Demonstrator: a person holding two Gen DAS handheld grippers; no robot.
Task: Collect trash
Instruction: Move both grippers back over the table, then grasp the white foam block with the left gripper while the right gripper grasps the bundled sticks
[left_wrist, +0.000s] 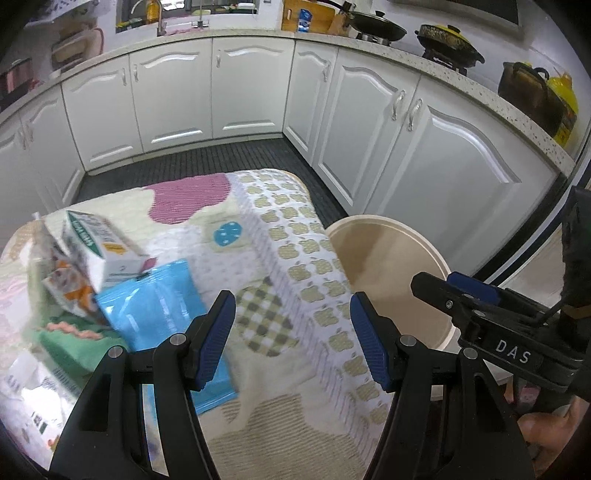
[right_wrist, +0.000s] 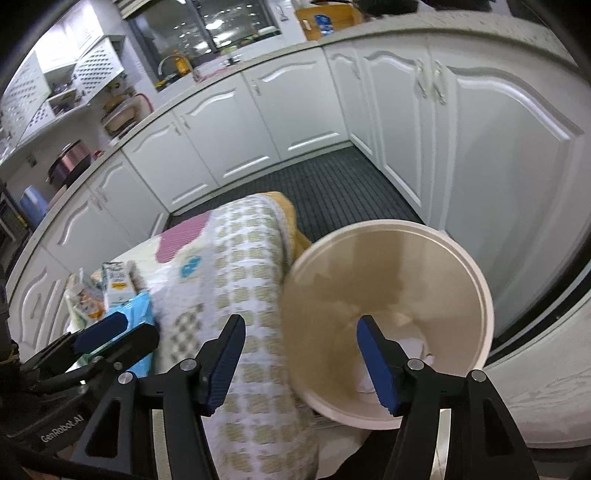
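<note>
Trash lies on a table under a patterned cloth (left_wrist: 295, 229): a blue packet (left_wrist: 159, 306), a white and green carton (left_wrist: 103, 243) and an orange-printed wrapper (left_wrist: 70, 288). My left gripper (left_wrist: 293, 339) hangs open above the cloth, right of the blue packet, with nothing between its pads. A beige bin (right_wrist: 388, 236) stands on the floor against the table's right side, with crumpled white paper (right_wrist: 410, 347) at its bottom. My right gripper (right_wrist: 303, 354) is open and empty above the bin's near rim. Each gripper shows in the other's view: the right gripper (left_wrist: 450, 291) and the left gripper (right_wrist: 122, 334).
White cabinets (left_wrist: 369, 122) wrap around the back and right under a counter with pans (left_wrist: 447, 40). A dark ribbed mat (right_wrist: 332, 188) covers the floor beyond the table. A green item (left_wrist: 70, 347) and a white bag (left_wrist: 33, 391) lie at the table's near left.
</note>
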